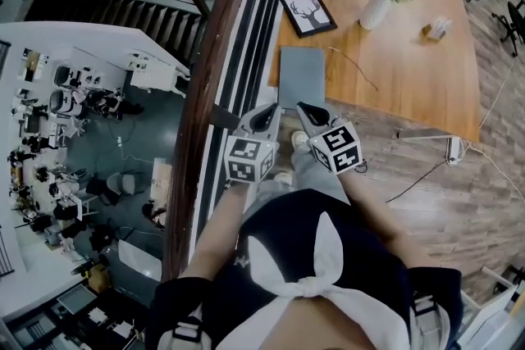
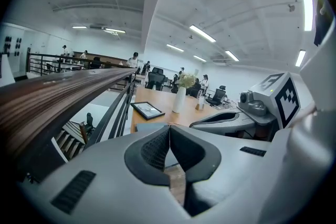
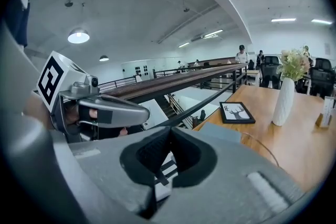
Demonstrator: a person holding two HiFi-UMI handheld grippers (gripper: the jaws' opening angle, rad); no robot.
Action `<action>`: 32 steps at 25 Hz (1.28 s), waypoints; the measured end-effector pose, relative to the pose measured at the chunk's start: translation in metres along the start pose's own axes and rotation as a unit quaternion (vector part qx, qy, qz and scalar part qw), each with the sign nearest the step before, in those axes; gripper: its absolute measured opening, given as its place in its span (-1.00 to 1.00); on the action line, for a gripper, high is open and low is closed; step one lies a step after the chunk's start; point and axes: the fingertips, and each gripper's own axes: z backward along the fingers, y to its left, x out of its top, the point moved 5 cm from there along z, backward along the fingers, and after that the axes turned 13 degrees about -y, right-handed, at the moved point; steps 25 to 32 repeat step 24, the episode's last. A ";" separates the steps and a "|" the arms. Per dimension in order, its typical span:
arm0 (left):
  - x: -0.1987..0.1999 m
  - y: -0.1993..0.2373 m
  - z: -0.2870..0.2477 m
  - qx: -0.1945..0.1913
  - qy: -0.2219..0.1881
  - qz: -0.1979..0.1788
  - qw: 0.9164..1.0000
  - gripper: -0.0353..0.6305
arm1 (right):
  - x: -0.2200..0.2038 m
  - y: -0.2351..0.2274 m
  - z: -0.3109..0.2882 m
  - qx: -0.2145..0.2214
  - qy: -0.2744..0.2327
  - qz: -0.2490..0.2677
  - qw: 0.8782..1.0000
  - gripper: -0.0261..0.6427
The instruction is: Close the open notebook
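Note:
The grey notebook [image 1: 302,76] lies flat with its cover down on the wooden table [image 1: 410,78], at the near left corner. Both grippers hang in the air just short of the table's near edge, apart from the notebook. My left gripper [image 1: 267,117] is shut, its fingertips meeting with nothing between them [image 2: 169,136]. My right gripper [image 1: 310,115] is shut and empty too [image 3: 170,136]. In the left gripper view the notebook [image 2: 149,127] shows just beyond the jaws, and the right gripper [image 2: 226,119] is alongside. In the right gripper view the notebook [image 3: 220,132] lies ahead.
A framed deer picture [image 1: 308,12], a white vase of flowers [image 1: 379,6] and a small bottle [image 1: 437,29] stand farther back on the table. A thin cable [image 1: 353,65] runs beside the notebook. A wooden handrail [image 1: 217,53] borders the left, with a drop to a lower floor.

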 end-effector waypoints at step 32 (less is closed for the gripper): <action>-0.013 0.002 0.009 0.004 0.010 0.005 1.000 -0.84 | -0.010 0.013 0.002 0.001 0.021 0.034 0.999 -0.93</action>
